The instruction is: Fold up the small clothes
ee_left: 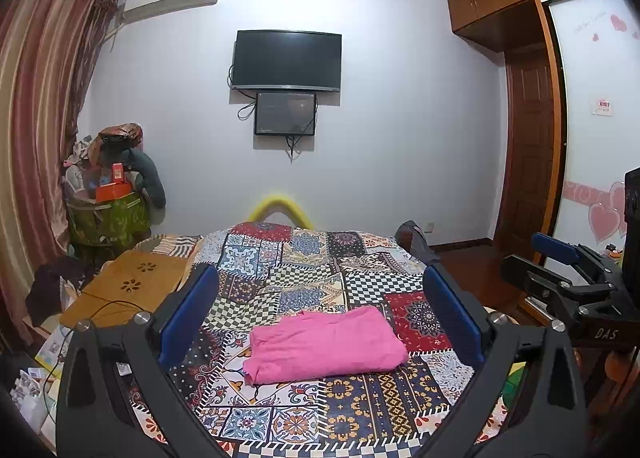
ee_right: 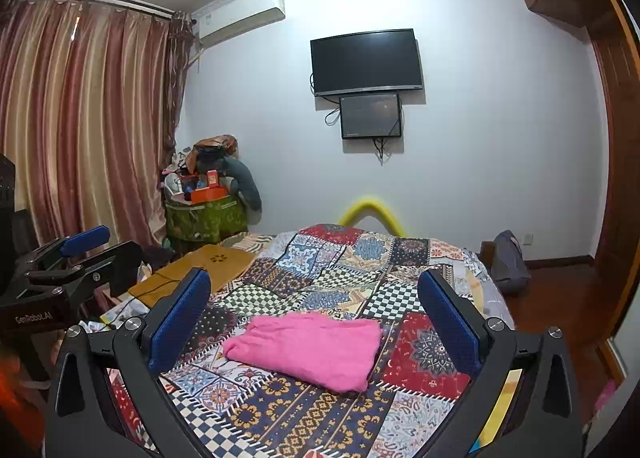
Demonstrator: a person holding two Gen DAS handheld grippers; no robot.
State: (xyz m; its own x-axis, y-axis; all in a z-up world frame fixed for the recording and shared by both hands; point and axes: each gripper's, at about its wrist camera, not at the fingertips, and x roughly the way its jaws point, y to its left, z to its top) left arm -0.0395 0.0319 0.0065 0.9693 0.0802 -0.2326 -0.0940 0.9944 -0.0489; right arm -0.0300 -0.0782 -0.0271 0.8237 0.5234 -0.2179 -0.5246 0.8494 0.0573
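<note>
We see the pink garment (ee_left: 325, 345), folded into a neat rectangle, lying flat on the patchwork bedspread (ee_left: 304, 258) in the near part of the bed. Our left gripper (ee_left: 320, 314) hangs above the bed with its blue pads wide apart and empty, the garment showing between them. Our right gripper (ee_right: 316, 318) is the same, spread wide and holding nothing.

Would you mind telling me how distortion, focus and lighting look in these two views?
Left wrist view: strong fisheye bending of the ceiling moulding, dark vignette corners, even indoor light, folded pink cloth sharp on the patchwork bedspread. Right wrist view: same barrel distortion, striped curtain backlit and glowing, black wall television without glare, the pink cloth casting only a soft shadow.
</note>
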